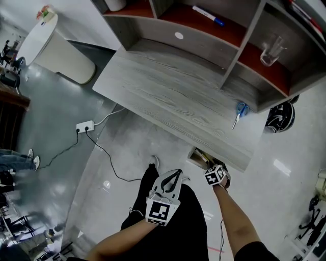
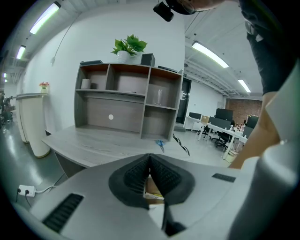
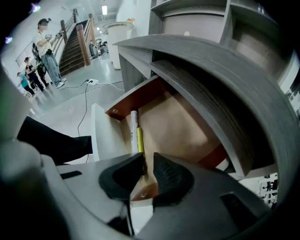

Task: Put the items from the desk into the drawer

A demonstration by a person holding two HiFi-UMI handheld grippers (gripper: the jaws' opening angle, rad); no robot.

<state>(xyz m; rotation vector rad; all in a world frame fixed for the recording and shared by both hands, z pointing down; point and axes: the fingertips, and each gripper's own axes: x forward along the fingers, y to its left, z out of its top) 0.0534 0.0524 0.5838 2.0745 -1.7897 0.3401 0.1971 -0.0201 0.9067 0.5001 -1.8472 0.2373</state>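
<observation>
The drawer [image 1: 197,155] under the grey desk [image 1: 173,92] stands open. In the right gripper view a white marker [image 3: 134,131] and a yellow pen [image 3: 140,139] lie side by side along the front wall of the drawer [image 3: 173,122]. My right gripper [image 3: 146,161] points steeply down into it, jaws a narrow gap apart, with the pen's near end between the tips. In the head view the right gripper [image 1: 214,173] hangs over the drawer. Blue-handled scissors [image 1: 238,113] lie on the desk's right end. My left gripper [image 1: 173,176] hovers over my lap, shut and empty [image 2: 150,159].
The hutch holds a blue-capped marker [image 1: 209,15] and a glass [image 1: 270,51]. A power strip [image 1: 84,126] with cables lies on the floor left of me. A white round counter [image 1: 51,46] stands far left. A black-and-white object [image 1: 279,117] sits right of the desk.
</observation>
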